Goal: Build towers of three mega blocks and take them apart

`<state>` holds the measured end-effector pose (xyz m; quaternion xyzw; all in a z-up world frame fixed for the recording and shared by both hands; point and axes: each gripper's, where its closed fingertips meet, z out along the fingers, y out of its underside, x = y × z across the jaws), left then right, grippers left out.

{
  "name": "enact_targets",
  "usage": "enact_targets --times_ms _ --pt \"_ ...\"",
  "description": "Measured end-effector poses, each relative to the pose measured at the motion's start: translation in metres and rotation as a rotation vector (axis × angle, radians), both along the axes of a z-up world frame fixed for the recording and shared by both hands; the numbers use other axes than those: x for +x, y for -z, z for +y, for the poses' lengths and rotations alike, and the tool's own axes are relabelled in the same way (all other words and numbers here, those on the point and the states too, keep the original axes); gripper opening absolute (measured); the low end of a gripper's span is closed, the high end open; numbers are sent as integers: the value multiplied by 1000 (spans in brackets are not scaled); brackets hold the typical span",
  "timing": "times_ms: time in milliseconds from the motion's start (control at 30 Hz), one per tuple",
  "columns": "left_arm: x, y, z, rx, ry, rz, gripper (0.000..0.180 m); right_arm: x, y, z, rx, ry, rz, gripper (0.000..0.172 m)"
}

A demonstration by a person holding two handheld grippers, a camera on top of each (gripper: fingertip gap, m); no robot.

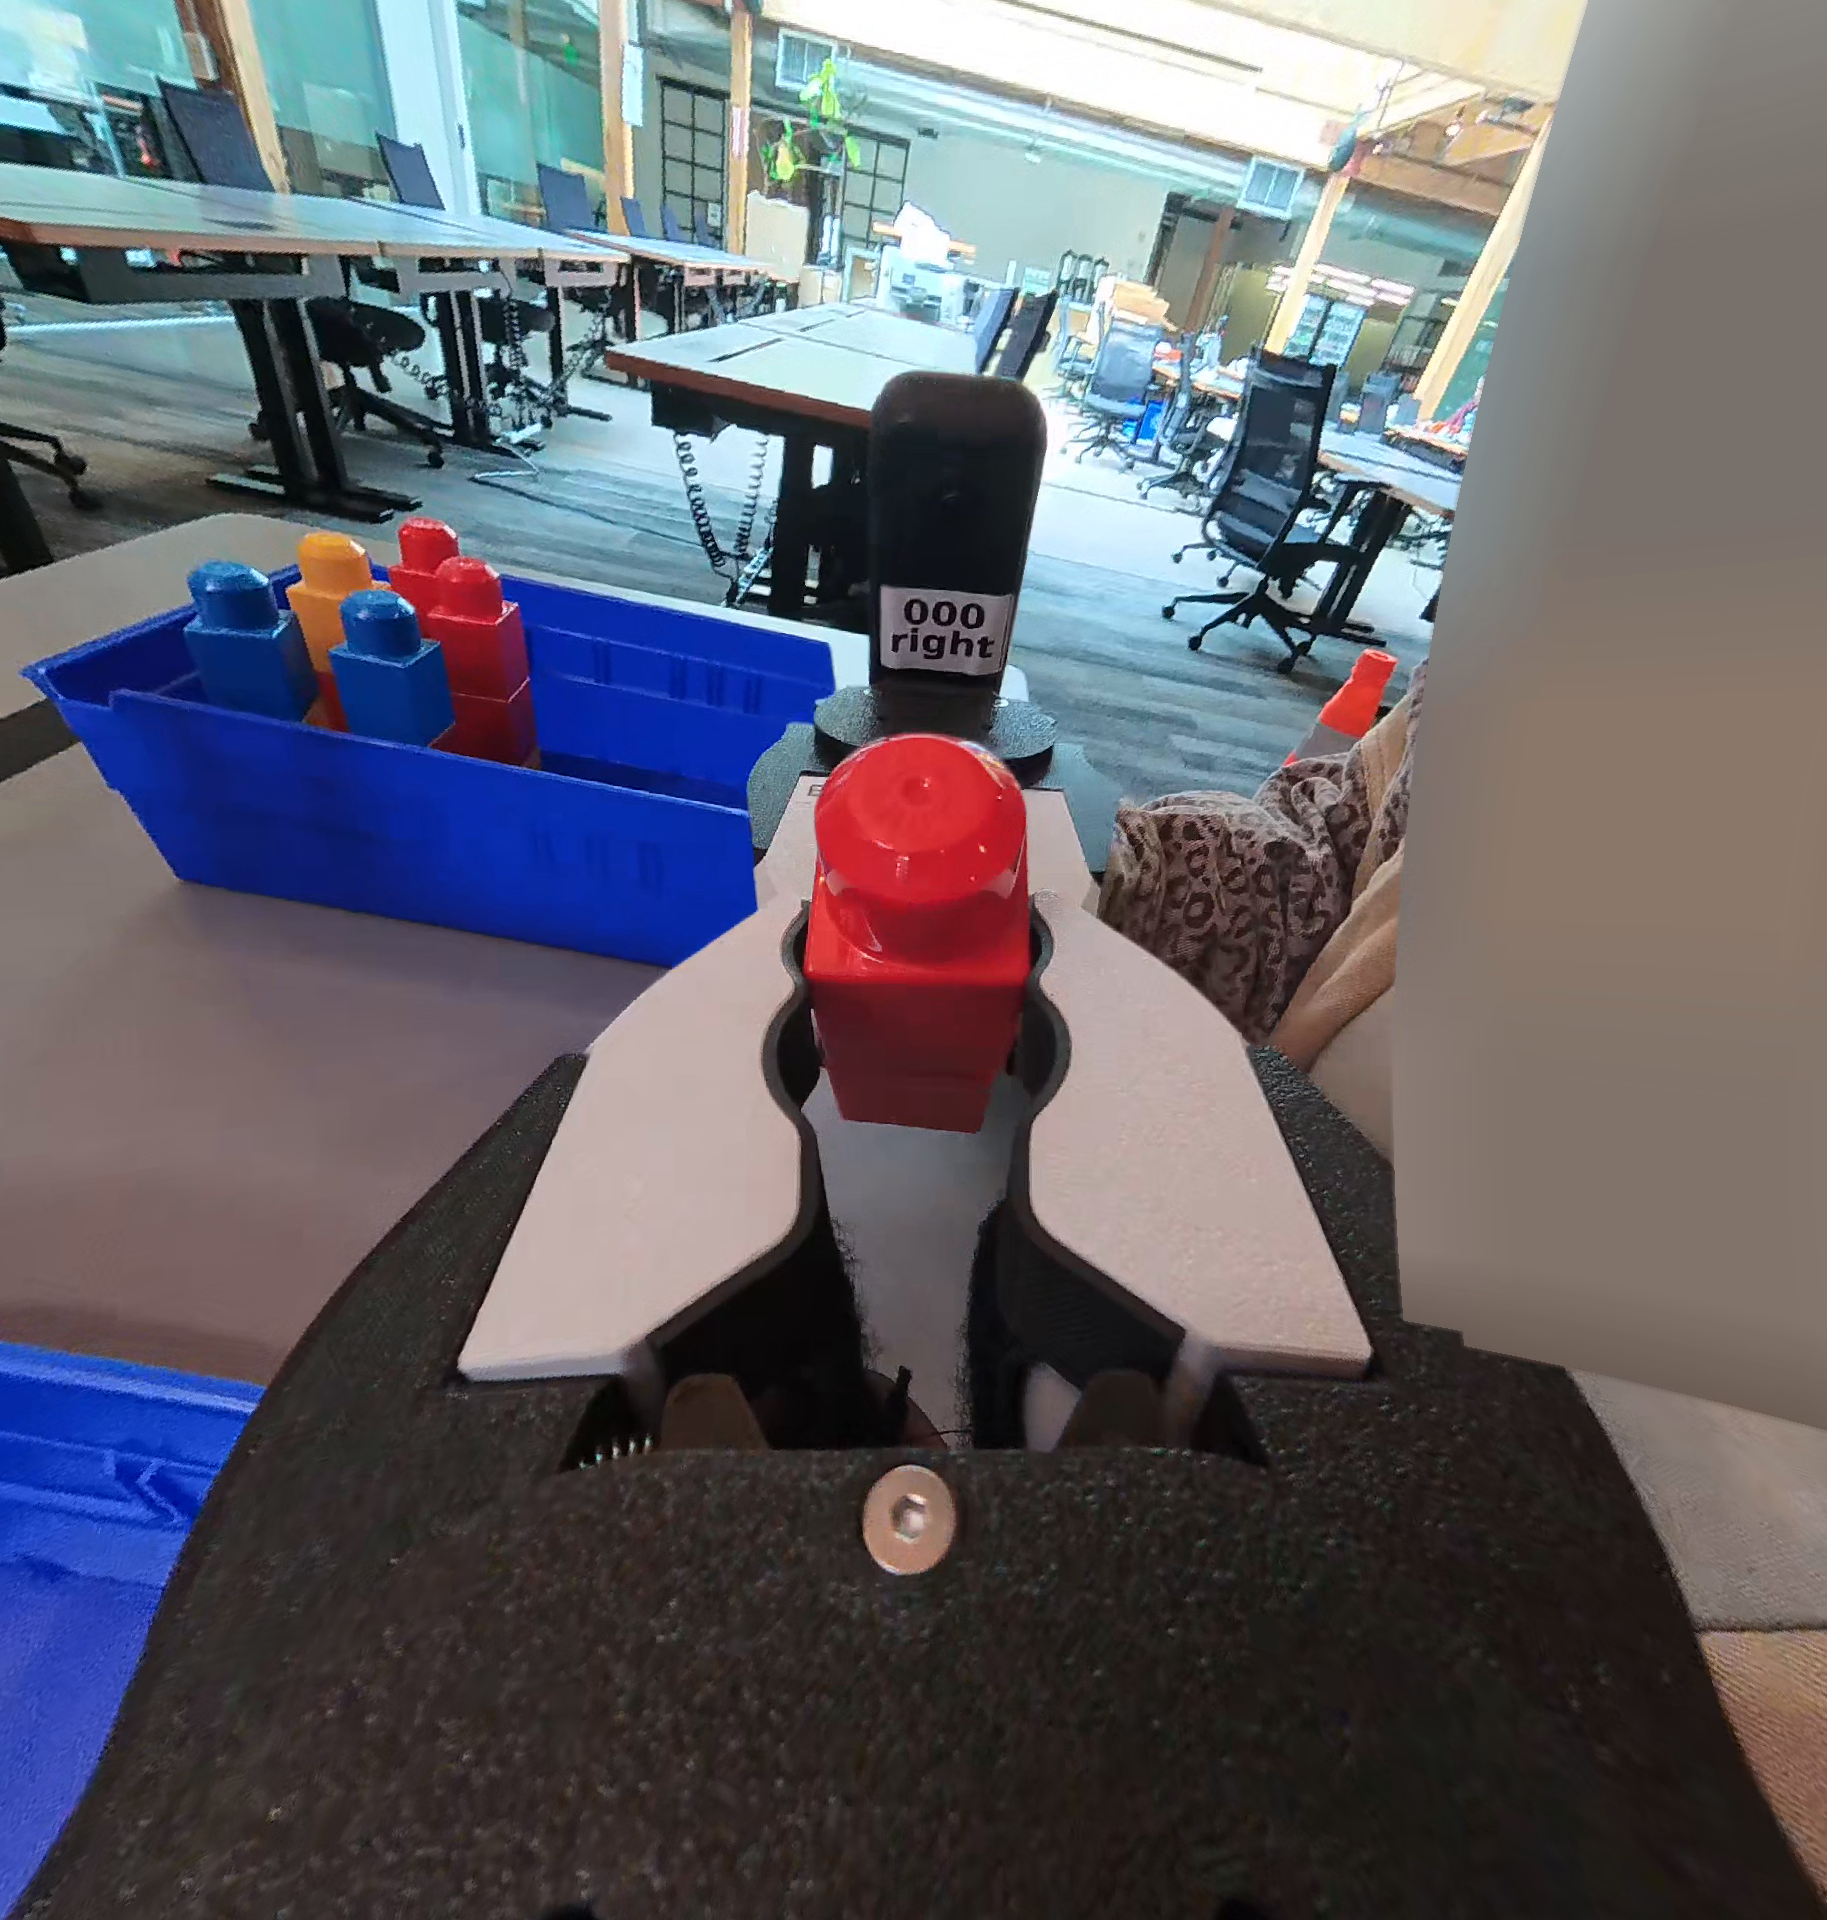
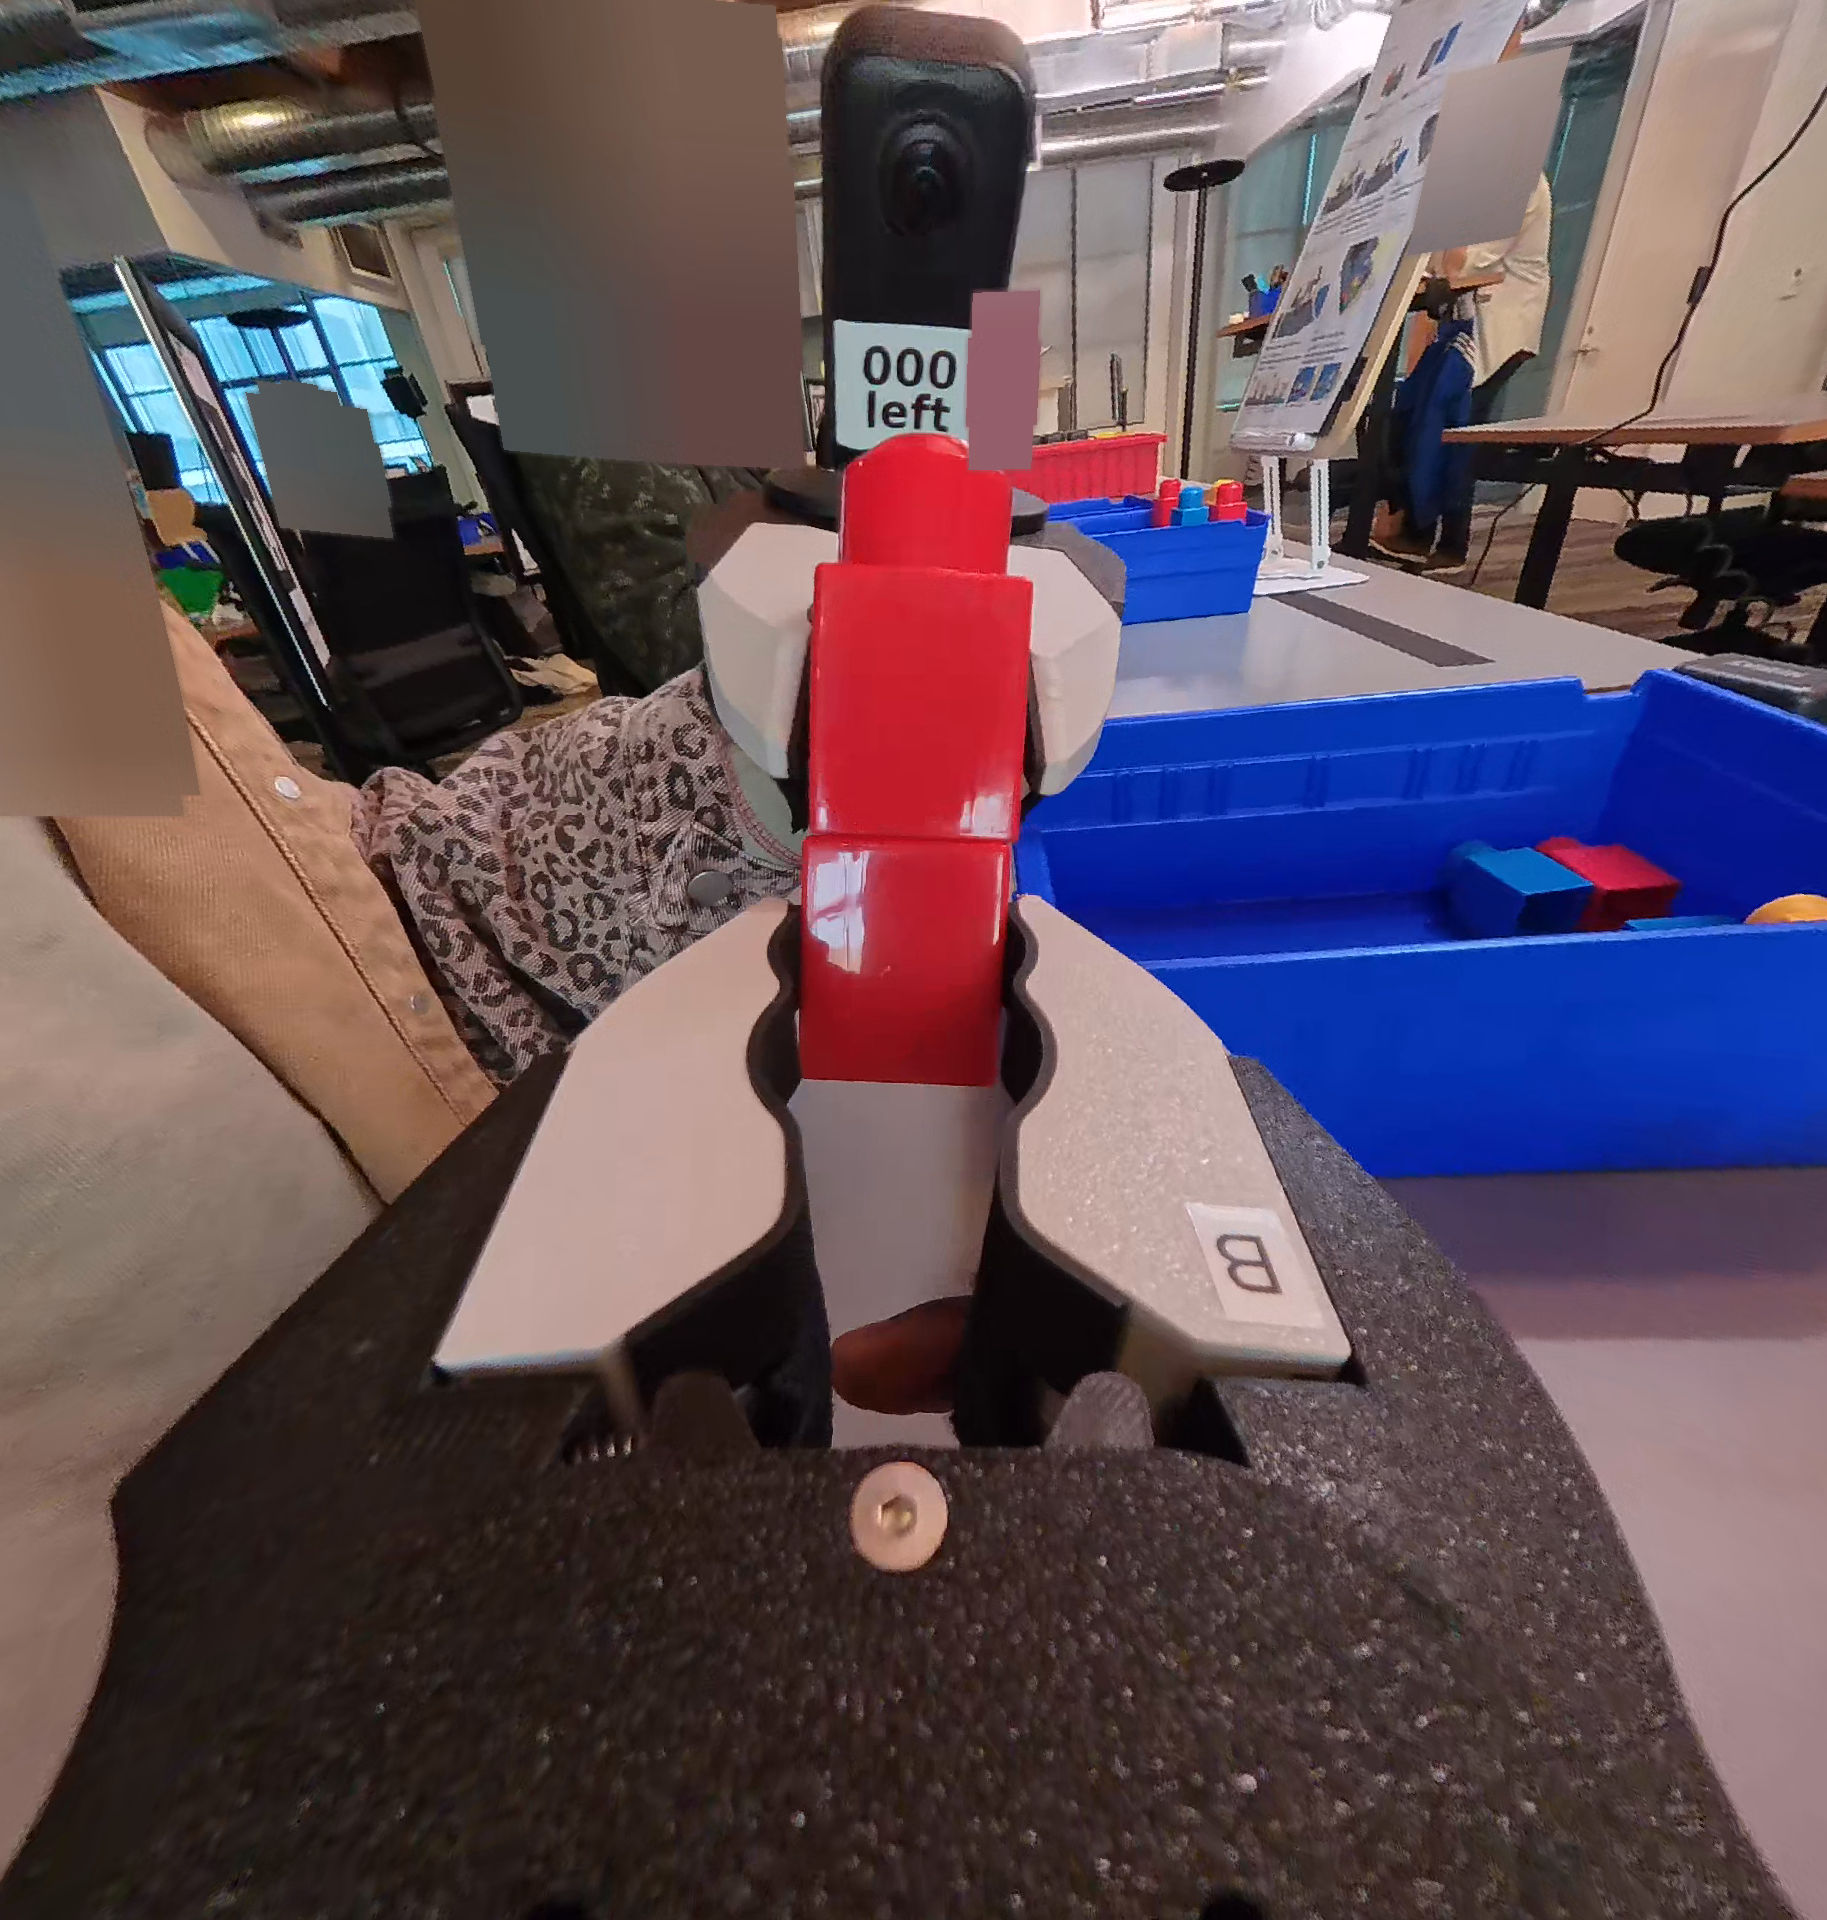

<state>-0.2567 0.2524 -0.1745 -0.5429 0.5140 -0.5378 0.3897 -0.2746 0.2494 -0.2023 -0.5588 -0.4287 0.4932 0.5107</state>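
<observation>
In your left wrist view, the left gripper (image 1: 917,997) is clamped on the upper red block (image 1: 915,977), both grey fingers (image 1: 701,1049) pressing its flat sides. The stud points toward 12 o'clock and slightly at the camera, so the stack's long axis runs upright, straight between the pads. The right gripper (image 1: 919,790) sits just behind the stud at 12 o'clock. The blue bin (image 1: 452,831) of finished towers lies at 10 o'clock.

In your right wrist view, the right gripper (image 2: 904,966) grips the lower red block (image 2: 904,961), pads tight on both sides. The seam between the two blocks lies just past your fingertips at 12 o'clock, and the left gripper holds the block above it. Both are equally near; I judge the pull must run along that upright axis. The second blue bin (image 2: 1460,1039), holding loose blocks, sits at 3 o'clock.
</observation>
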Motion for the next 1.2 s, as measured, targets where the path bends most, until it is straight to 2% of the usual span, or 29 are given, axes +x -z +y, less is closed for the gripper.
enact_targets --times_ms 133,567,1200 --pt "-1 -1 1 0 -16 -18 35 2 -7 1 -10 4 55 36" --pt "-2 1 -3 9 3 -19 35 1 -8 -3 -80 -49 86 36" --pt "2 -3 -2 12 -21 28 36 7 -17 0 -45 -30 128 36"
